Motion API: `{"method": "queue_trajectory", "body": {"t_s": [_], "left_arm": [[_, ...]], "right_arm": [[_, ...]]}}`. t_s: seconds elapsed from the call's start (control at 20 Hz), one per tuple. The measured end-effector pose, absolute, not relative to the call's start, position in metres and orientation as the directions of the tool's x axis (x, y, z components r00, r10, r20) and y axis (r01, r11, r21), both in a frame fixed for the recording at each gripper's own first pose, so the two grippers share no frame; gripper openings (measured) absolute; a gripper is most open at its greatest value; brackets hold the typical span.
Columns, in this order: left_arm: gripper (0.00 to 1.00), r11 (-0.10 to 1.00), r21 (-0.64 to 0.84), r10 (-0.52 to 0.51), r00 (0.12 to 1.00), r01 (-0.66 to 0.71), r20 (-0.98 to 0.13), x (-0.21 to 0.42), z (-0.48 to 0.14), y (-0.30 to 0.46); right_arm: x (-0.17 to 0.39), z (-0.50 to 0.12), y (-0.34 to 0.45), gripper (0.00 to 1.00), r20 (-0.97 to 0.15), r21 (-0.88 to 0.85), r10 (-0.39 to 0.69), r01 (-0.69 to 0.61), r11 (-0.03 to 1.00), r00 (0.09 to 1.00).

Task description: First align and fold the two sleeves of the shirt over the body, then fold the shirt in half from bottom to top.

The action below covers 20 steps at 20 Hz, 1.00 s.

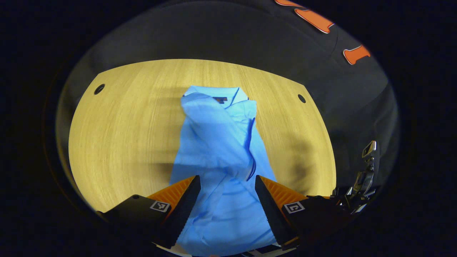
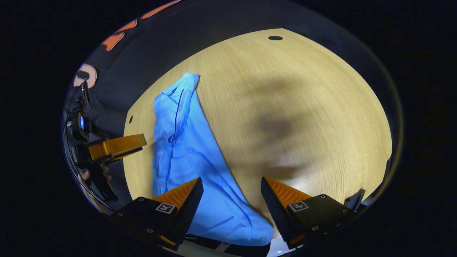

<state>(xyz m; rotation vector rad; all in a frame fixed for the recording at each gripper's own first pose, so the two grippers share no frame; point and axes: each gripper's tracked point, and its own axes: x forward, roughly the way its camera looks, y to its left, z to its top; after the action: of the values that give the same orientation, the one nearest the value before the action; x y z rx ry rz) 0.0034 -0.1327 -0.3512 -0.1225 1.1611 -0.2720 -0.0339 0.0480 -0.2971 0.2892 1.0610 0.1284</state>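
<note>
Left hand-held gripper (image 1: 227, 185): fingers spread, hovering over lower part of shirt (image 1: 217, 150), not pinching. Right hand-held gripper (image 2: 232, 189): fingers spread above shirt hem. Blue shirt lies lengthwise on wooden counter (image 1: 125, 135), sleeves folded over body, collar at far end.

table: you're working over a light wooden tabletop (image 1: 125, 135) with fine straight grain running along it; its far corners are cut at an angle.
holes: you can see a small dark round hole (image 1: 99, 89) near the far left corner and another (image 1: 301, 98) near the far right corner.
wall: black cloth (image 1: 200, 32) hangs behind the table's far edge and wraps round its sides.
light: it comes from above, so soft dark shadows (image 2: 278, 121) fall across the wood.
</note>
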Motion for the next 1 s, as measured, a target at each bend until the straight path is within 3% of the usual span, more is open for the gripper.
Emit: {"method": "queue_trajectory", "body": {"t_s": [0.1, 0.2, 0.25, 0.45, 0.55, 0.6, 0.7, 1.0], "left_arm": [[1.00, 0.967, -0.219, -0.252, 0.372, 0.127, -0.894, -0.021, -0.350, -0.108], [0.96, 0.973, -0.207, -0.230, 0.371, 0.102, -0.900, -0.049, -0.356, -0.085], [1.00, 0.975, -0.202, -0.220, 0.364, 0.089, -0.905, -0.066, -0.360, -0.075], [1.00, 0.983, -0.183, -0.184, 0.318, 0.032, -0.930, -0.128, -0.376, -0.044], [0.96, 0.987, -0.154, -0.159, 0.309, 0.039, -0.938, -0.152, -0.377, -0.030], [1.00, 0.990, -0.127, -0.138, 0.309, 0.054, -0.941, -0.161, -0.379, -0.023], [0.99, 0.993, -0.103, -0.117, 0.298, 0.064, -0.947, -0.182, -0.380, -0.015], [0.99, 0.996, -0.078, -0.083, 0.200, 0.032, -0.976, -0.243, -0.406, -0.009]], "right_arm": [[-0.045, -0.304, 0.056, 0.99, -0.851, 0.272, 0.237, 0.008, 0.962, 0.469], [-0.058, -0.313, 0.062, 0.99, -0.865, 0.246, 0.230, -0.022, 0.969, 0.446], [-0.067, -0.318, 0.064, 0.99, -0.872, 0.236, 0.227, -0.033, 0.971, 0.434], [-0.100, -0.334, 0.061, 0.99, -0.899, 0.166, 0.178, -0.063, 0.984, 0.400], [-0.120, -0.343, 0.055, 0.99, -0.916, 0.100, 0.129, -0.096, 0.990, 0.380], [-0.128, -0.348, 0.054, 0.99, -0.922, 0.074, 0.110, -0.110, 0.991, 0.370], [-0.147, -0.356, 0.054, 0.99, -0.935, 0.052, 0.094, -0.130, 0.990, 0.343], [-0.193, -0.381, 0.044, 0.99, -0.965, 0.000, 0.031, -0.120, 0.993, 0.261]]}}
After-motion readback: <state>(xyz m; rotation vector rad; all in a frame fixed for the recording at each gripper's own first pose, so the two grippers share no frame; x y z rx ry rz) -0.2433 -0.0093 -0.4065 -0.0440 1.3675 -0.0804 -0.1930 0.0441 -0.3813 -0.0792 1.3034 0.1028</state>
